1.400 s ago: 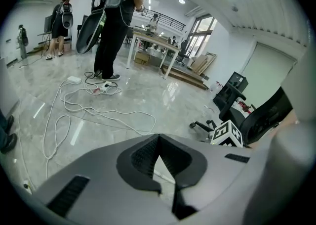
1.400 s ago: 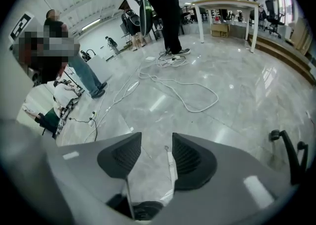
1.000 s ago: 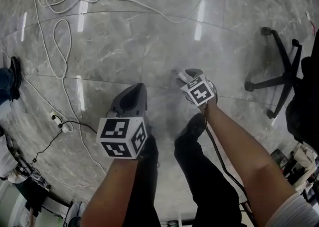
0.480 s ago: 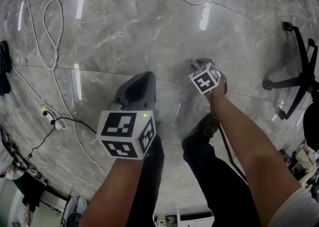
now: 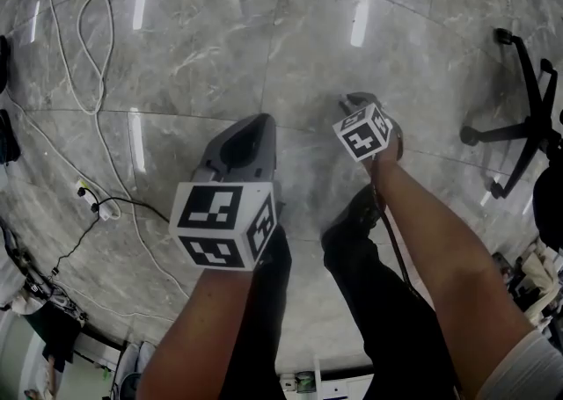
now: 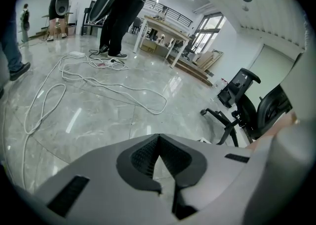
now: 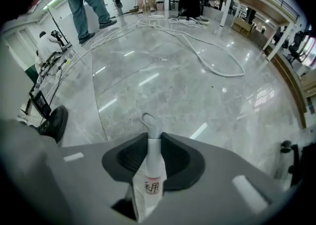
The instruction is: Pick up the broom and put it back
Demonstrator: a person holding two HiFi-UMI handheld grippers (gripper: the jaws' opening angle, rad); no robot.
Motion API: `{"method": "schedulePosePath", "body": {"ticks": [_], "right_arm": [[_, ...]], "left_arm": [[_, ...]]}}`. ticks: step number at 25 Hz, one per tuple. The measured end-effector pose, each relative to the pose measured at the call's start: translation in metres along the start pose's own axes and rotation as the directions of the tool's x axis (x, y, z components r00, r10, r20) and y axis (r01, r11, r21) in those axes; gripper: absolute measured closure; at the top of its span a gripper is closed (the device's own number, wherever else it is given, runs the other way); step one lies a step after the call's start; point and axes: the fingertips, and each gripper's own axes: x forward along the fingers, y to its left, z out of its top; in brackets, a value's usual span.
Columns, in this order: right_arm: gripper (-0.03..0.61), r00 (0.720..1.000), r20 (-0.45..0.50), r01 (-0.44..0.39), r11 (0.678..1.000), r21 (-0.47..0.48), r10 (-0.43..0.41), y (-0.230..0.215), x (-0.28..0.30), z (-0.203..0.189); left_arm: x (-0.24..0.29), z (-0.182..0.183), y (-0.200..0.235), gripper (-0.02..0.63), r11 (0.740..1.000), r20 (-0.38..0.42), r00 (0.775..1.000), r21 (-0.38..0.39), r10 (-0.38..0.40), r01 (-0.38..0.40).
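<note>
Closing on the slim white handle of the broom (image 7: 152, 174), the right claw (image 7: 154, 139) has just drawn its jaws in, and both pads now press the handle just below its hooked tip. The left claw (image 6: 158, 139) has its jaws together at the tips with nothing between them, slanted down at the grey marble floor (image 5: 220, 47). Compared with a second ago, the right claw's marker cube has rolled and sits farther out over the floor, and the office chair (image 5: 519, 117) lies nearer the picture's right edge.
</note>
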Motion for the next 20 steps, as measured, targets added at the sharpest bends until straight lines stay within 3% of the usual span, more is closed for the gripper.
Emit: {"method": "schedulePosePath", "body": {"ticks": [5, 11, 15, 20], "right_arm": [[0.494, 0.996, 0.091, -0.002, 0.999, 0.043, -0.002, -0.004, -0.099, 0.028], [0.495, 0.965, 0.260, 0.006, 0.998, 0.058, -0.021, -0.006, -0.265, 0.070], [0.495, 0.919, 0.394, 0.003, 0.999, 0.051, -0.023, -0.011, -0.394, 0.084], [0.497, 0.875, 0.469, 0.080, 0.991, 0.104, -0.120, -0.025, -0.557, 0.059]], "left_arm": [[-0.045, 0.043, -0.042, 0.609, 1.000, 0.031, 0.999, 0.005, -0.017, 0.017], [-0.118, 0.116, -0.123, 0.609, 0.996, 0.078, 0.995, 0.060, -0.070, 0.065], [-0.170, 0.177, -0.192, 0.609, 0.979, 0.089, 0.987, 0.166, -0.134, 0.118], [-0.253, 0.234, -0.286, 0.609, 0.937, 0.087, 0.973, 0.299, -0.213, 0.178]]}}
